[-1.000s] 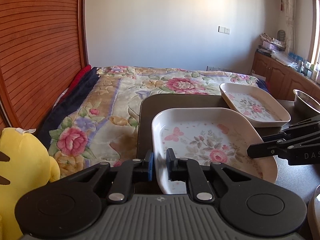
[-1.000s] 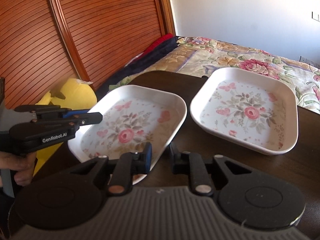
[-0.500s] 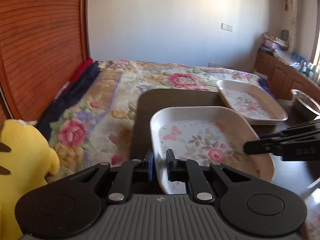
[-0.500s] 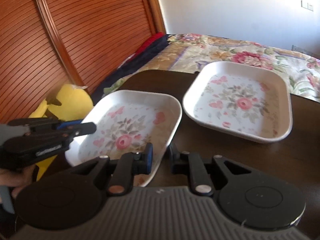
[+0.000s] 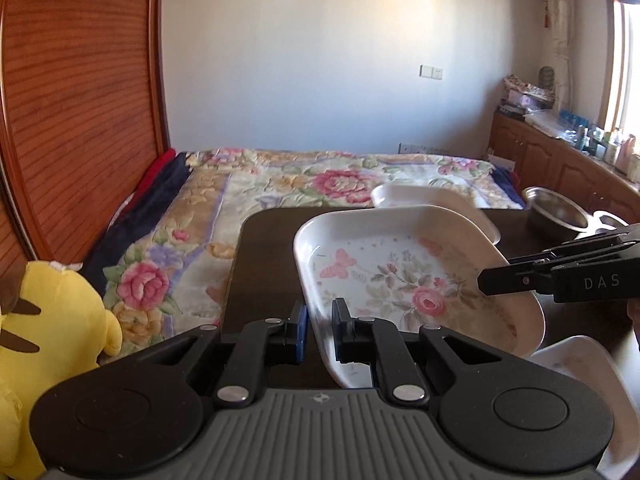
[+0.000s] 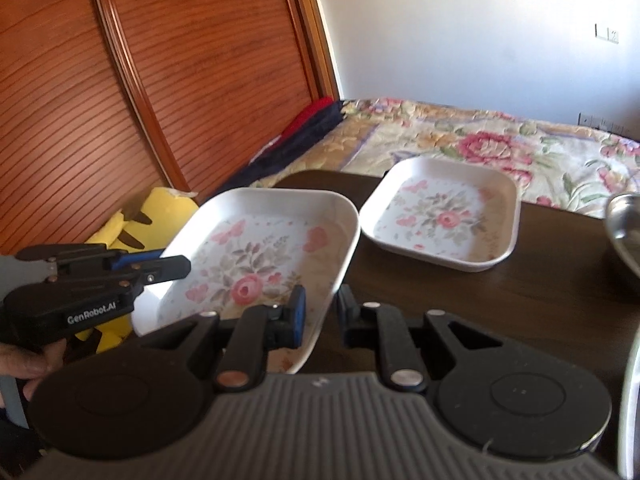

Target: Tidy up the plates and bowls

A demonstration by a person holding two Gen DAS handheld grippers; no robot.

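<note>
Left gripper (image 5: 319, 330): fingers narrowed onto the near-left rim of the held plate (image 5: 400, 276), one finger (image 5: 299, 330) outside the wall, the other (image 5: 341, 330) inside. Right gripper (image 6: 321, 314): fingers likewise closed over the opposite rim of the same plate (image 6: 256, 264), blue-padded finger (image 6: 297, 314) inside, the other finger (image 6: 347, 312) outside. Held plate: white, square with rounded corners, rose and butterfly print; gripped on both sides, tilted, raised off the table (image 5: 264, 272); whether any edge touches the table cannot be told. Second plate (image 6: 442, 216): same pattern, flat on the table toward its far edge, apart from the held plate; in the left view it shows only partly behind the held one (image 5: 404, 196). Third plate (image 5: 592, 372): white rim with a faint print, at the near right corner, partly hidden by the left gripper body. Steel bowl (image 5: 556, 210): on the table's far right side, beyond the right gripper; its rim also shows at the right edge of the right view (image 6: 624, 232). A hand (image 6: 24, 364) holds the left gripper's grip. Table: dark wood, set against a bed (image 5: 320, 180) with a floral cover. Yellow plush toy (image 5: 44, 340): left of the table, beside a slatted wooden panel (image 5: 80, 100).
</note>
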